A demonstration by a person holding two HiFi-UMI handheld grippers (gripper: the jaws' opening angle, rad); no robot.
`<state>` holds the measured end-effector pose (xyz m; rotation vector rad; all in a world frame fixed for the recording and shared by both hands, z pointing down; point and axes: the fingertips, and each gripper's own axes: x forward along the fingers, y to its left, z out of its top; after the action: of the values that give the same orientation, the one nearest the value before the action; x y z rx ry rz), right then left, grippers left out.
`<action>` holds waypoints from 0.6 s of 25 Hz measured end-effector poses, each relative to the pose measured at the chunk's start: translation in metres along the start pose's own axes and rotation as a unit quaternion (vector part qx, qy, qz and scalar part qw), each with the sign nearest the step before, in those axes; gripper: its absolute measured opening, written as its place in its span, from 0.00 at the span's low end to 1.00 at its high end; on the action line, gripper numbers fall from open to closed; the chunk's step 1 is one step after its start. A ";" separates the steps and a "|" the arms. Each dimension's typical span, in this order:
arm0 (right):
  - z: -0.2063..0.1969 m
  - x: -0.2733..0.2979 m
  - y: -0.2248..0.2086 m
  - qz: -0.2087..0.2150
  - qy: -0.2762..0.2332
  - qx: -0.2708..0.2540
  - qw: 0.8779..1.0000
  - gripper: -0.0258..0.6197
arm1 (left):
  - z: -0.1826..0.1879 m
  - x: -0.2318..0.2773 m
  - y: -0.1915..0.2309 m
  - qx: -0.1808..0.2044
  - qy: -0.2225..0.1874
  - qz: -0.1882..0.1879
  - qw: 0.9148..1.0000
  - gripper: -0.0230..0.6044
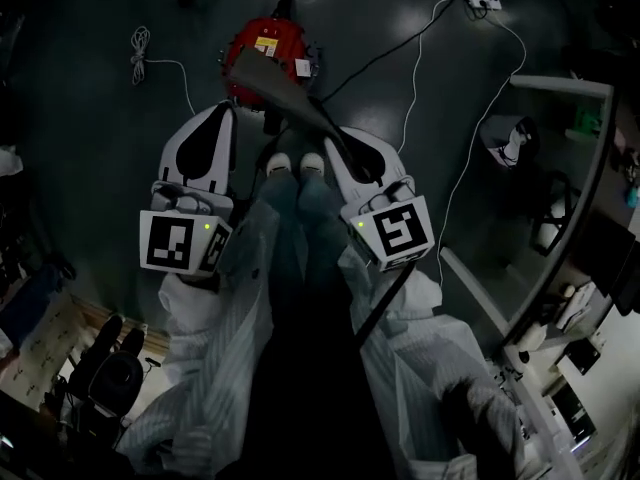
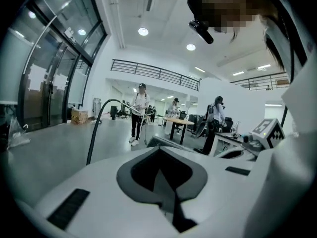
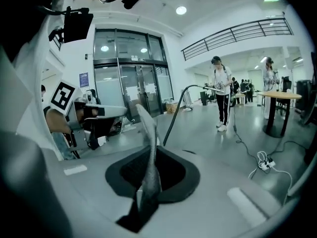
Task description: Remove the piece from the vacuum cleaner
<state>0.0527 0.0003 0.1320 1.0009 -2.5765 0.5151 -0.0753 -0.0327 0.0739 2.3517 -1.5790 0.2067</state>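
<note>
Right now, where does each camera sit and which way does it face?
Head view: on the person's head, facing steeply down at the red vacuum cleaner; shows their legs, left claw and right claw.
Left gripper view: on the left claw, looking along its shut, empty jaws across the hall; a white sleeve at right.
Right gripper view: on the right claw, looking along jaws shut on the grey piece, toward glass doors.
Shared: both gripper views catch the standing person with the black hose.
</note>
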 end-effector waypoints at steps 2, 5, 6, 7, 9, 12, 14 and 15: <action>0.021 -0.011 0.000 -0.004 -0.015 -0.006 1.000 0.09 | 0.015 -0.007 -0.014 0.037 -0.001 -0.007 0.999 0.04; 0.046 -0.026 0.000 -0.005 -0.035 -0.013 0.999 0.09 | 0.032 -0.018 -0.029 0.067 -0.006 -0.008 0.998 0.04; 0.051 -0.030 0.001 -0.004 -0.038 -0.017 0.999 0.09 | 0.035 -0.021 -0.032 0.069 -0.009 -0.010 0.998 0.04; 0.054 -0.033 0.003 -0.004 -0.039 -0.022 0.999 0.09 | 0.039 -0.024 -0.035 0.069 -0.012 -0.011 0.997 0.04; 0.057 -0.036 0.006 -0.001 -0.041 -0.027 0.999 0.09 | 0.044 -0.027 -0.039 0.069 -0.021 -0.012 0.997 0.04; 0.057 -0.038 0.009 -0.003 -0.040 -0.024 0.999 0.09 | 0.046 -0.033 -0.037 0.070 -0.023 -0.004 0.997 0.04; 0.059 -0.039 0.010 -0.006 -0.036 -0.023 0.999 0.09 | 0.050 -0.035 -0.037 0.064 -0.030 -0.003 0.997 0.04; 0.059 -0.039 0.011 -0.002 -0.036 -0.023 0.999 0.09 | 0.053 -0.036 -0.038 0.060 -0.035 -0.003 0.998 0.04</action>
<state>0.0624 0.0046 0.0611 1.0274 -2.6364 0.4242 -0.0560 -0.0051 0.0077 2.4785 -1.6349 0.2266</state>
